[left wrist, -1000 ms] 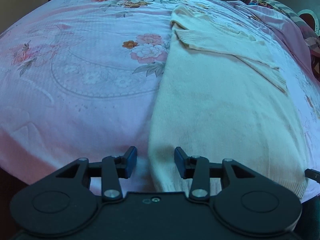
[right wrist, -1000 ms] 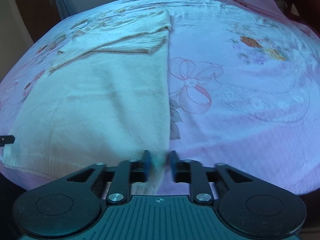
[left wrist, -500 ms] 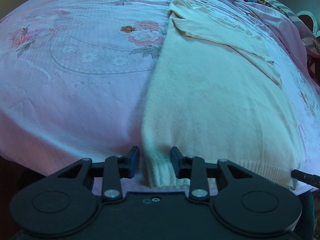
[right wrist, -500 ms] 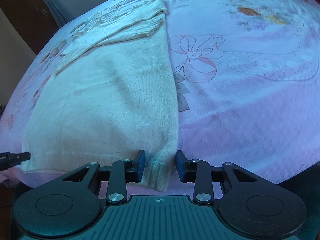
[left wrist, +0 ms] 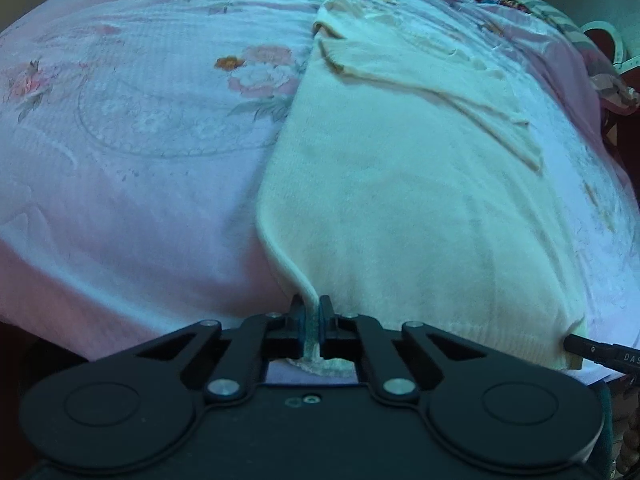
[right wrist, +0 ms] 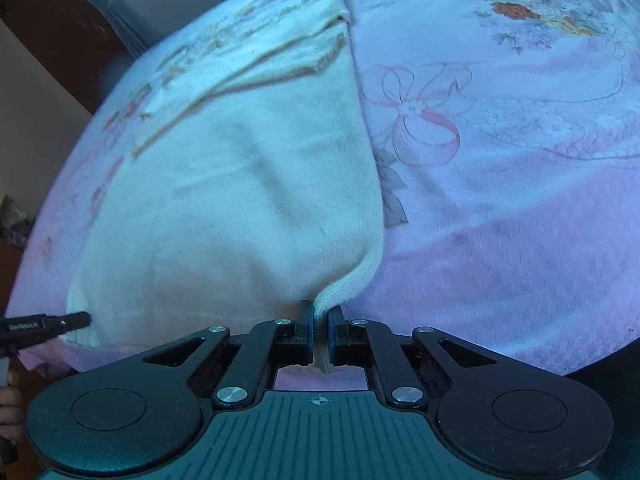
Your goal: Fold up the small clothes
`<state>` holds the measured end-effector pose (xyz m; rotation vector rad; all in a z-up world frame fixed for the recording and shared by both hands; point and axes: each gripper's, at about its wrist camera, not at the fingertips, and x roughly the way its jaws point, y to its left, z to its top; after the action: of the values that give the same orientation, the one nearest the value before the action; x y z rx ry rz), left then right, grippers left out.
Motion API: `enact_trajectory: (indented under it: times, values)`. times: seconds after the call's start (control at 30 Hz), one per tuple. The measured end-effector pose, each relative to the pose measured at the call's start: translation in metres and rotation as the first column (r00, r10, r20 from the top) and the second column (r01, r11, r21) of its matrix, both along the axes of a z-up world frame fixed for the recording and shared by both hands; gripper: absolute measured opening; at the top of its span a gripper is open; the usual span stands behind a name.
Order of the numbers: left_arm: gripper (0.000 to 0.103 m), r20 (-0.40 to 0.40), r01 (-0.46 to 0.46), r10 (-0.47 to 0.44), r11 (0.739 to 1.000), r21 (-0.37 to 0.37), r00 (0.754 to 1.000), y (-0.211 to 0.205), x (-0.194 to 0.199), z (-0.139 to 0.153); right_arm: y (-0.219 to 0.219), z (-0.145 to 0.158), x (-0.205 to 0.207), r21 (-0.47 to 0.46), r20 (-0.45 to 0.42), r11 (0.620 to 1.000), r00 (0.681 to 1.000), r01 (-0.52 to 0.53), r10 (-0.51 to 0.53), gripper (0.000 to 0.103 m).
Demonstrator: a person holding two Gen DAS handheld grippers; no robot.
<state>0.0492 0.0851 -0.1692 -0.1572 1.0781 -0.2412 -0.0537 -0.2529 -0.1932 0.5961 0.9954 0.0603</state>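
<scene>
A cream knitted sweater [left wrist: 420, 200] [right wrist: 240, 184] lies flat on a pink flowered bedspread [left wrist: 140, 140] [right wrist: 500, 208], its sleeves folded across the chest at the far end. My left gripper [left wrist: 313, 322] is shut on the sweater's near left hem corner, with ribbed fabric pinched between the pads. The right gripper [right wrist: 319, 332] is shut on the near right hem corner, and the cloth puckers up into its jaws. Each view shows the other gripper's fingertip at the opposite hem corner, on the right edge [left wrist: 580, 346] and on the left edge [right wrist: 68, 322].
The bedspread falls away over the near bed edge under both grippers. Crumpled patterned bedding [left wrist: 600, 64] lies at the far right of the left wrist view. Dark furniture and a curtain [right wrist: 100, 8] stand behind the bed in the right wrist view.
Both grippers went from open, straddling the hem corners, to shut on them. The fabric at each corner now bunches up between the pads.
</scene>
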Motion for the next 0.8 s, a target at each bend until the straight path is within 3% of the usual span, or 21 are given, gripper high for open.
enact_trajectory:
  times: [0.17, 0.47, 0.63, 0.73, 0.8]
  values:
    - [0.004, 0.077, 0.025, -0.021, 0.998, -0.049, 0.997, -0.015, 0.018, 0.032, -0.012, 0.025, 0.013, 0.078, 0.077, 0.996, 0.996, 0.040, -0.046, 0.006]
    - [0.004, 0.180, -0.002, 0.019, 0.996, -0.094, 0.983, -0.049, 0.126, 0.067, -0.055, 0.058, 0.109, 0.117, 0.199, 0.982, 0.965, 0.147, -0.168, 0.006]
    - [0.005, 0.149, -0.045, 0.051, 0.998, -0.046, 0.988, -0.063, 0.196, 0.047, -0.080, 0.038, 0.180, 0.086, 0.154, 0.977, 0.967, 0.193, -0.204, 0.006]
    - [0.013, 0.054, -0.071, 0.072, 0.997, -0.011, 0.996, -0.067, 0.231, 0.018, -0.078, 0.014, 0.215, 0.027, 0.098, 0.984, 0.979, 0.175, -0.176, 0.006]
    - [0.013, 0.038, -0.070, 0.069, 0.997, 0.033, 0.997, -0.070, 0.239, 0.006, -0.076, 0.006, 0.227, -0.022, 0.084, 0.987, 0.984, 0.158, -0.155, 0.006]
